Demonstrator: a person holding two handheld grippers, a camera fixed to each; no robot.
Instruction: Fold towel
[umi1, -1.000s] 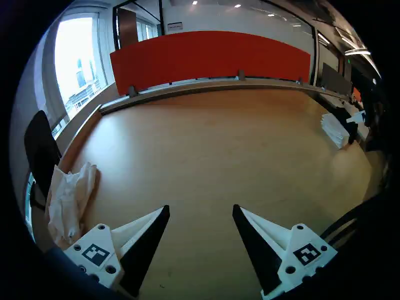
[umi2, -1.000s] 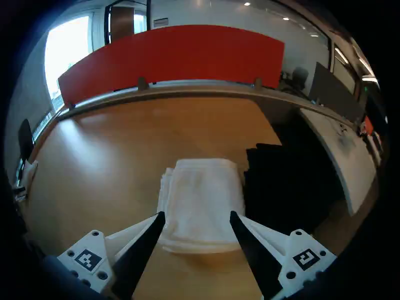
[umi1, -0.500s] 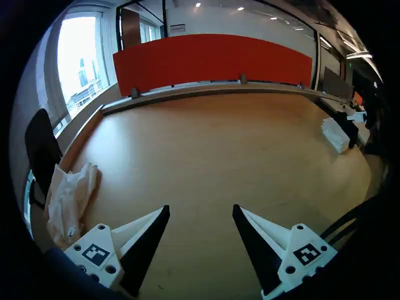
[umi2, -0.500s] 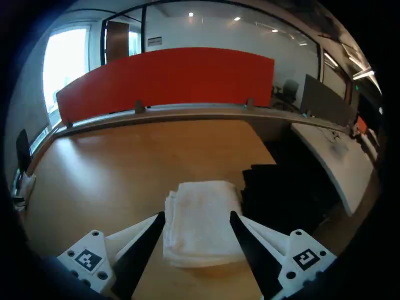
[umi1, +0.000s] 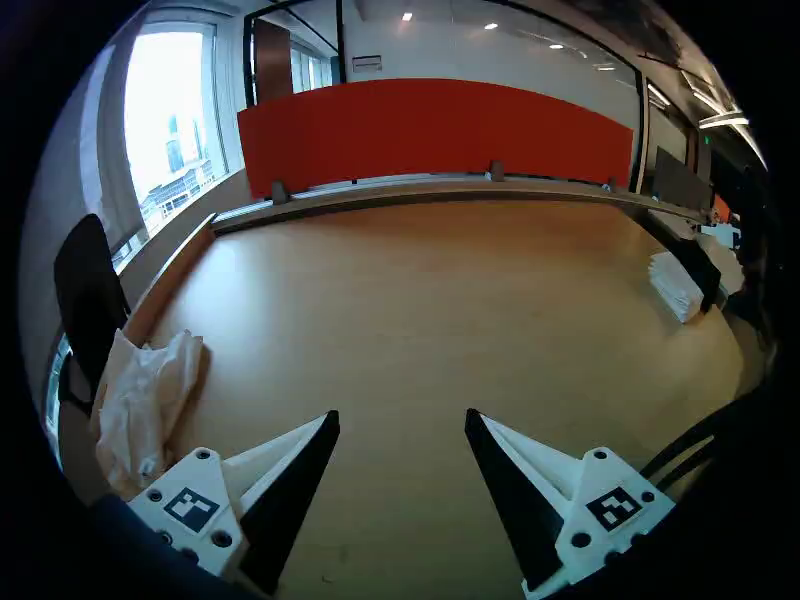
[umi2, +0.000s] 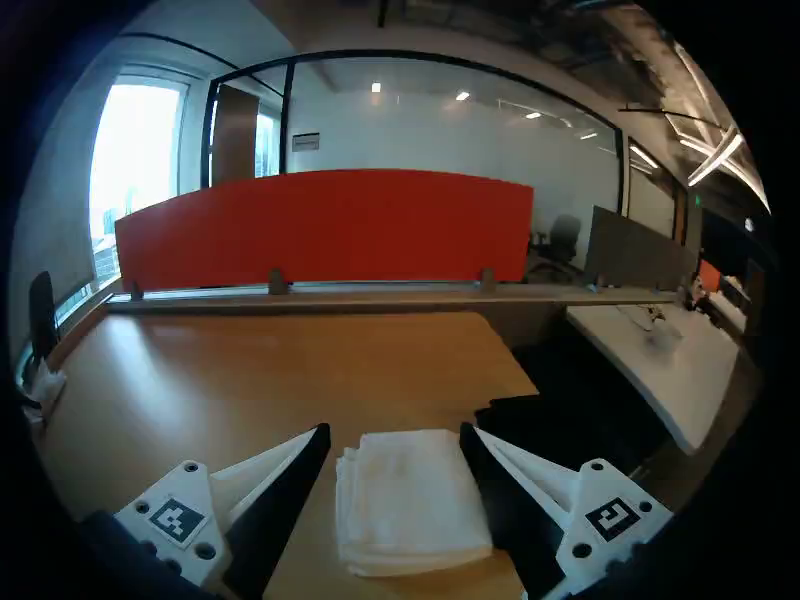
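Seen from the left gripper view, the left hand-held gripper (umi1: 400, 414) hangs over the bare wooden table (umi1: 430, 300) with its two fingers spread wide and nothing between them. Off to its left, near the table's edge, a crumpled white cloth (umi1: 145, 400) lies in a heap just beside a black chair (umi1: 88, 300). Far ahead and to the right of this gripper, well apart from it, a folded towel (umi1: 678, 285) lies at the table's far side. A red divider (umi1: 430, 125) runs along the back edge of the table, with a bright window (umi1: 170, 150) to its left.

In the right gripper view, the right hand-held gripper (umi2: 393, 428) is also open. The folded towel (umi2: 410, 500) lies flat on the table directly in the gap between its fingers, close in and low; whether either finger touches the cloth cannot be told. The towel sits near the table's right-hand edge, and beyond that edge something dark (umi2: 560, 420) stands before a white desk (umi2: 660, 370).
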